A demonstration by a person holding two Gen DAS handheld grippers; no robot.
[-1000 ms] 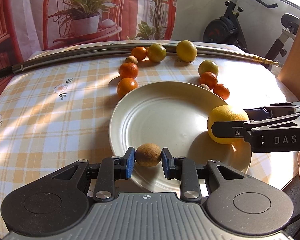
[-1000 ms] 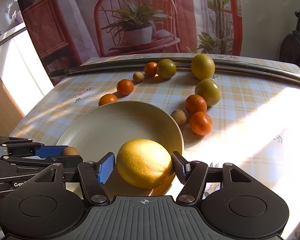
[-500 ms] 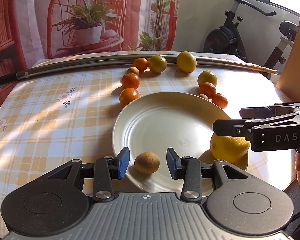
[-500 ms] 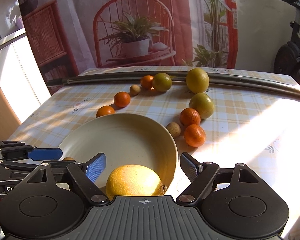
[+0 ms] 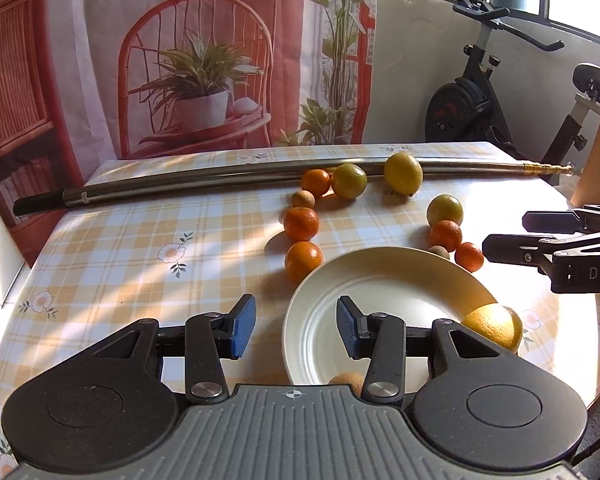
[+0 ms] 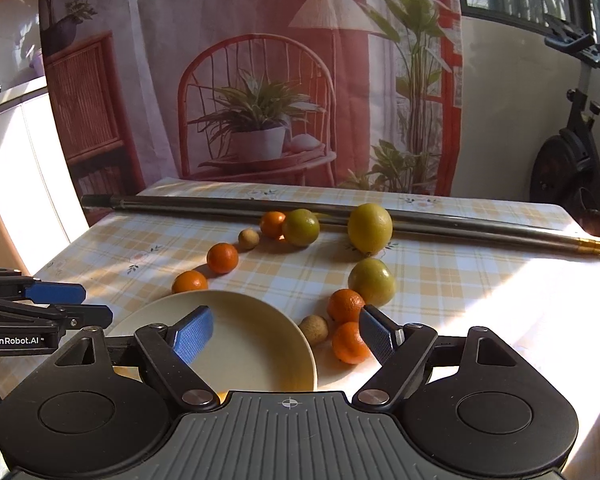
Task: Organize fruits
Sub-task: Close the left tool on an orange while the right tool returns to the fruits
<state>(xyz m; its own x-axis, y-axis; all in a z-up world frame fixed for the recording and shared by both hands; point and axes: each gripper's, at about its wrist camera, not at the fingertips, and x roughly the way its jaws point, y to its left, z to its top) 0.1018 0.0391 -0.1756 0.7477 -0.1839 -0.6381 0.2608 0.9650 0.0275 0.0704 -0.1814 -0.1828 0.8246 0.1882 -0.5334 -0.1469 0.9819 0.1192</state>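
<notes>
We see a large, dimpled yellow citrus (image 5: 494,326) resting on the right edge of the smooth, round cream plate (image 5: 380,280), with a small matte brown fruit (image 5: 346,380) at its near rim; glossy oranges (image 5: 303,261) ring the plate on the checked tablecloth (image 5: 140,240); the left gripper (image 5: 296,330) and right gripper (image 6: 286,334) both stand wide open, holding nothing; a metal rod (image 5: 220,176) lies beyond.

Metal pole (image 5: 228,178), exercise bike (image 5: 484,96)
</notes>
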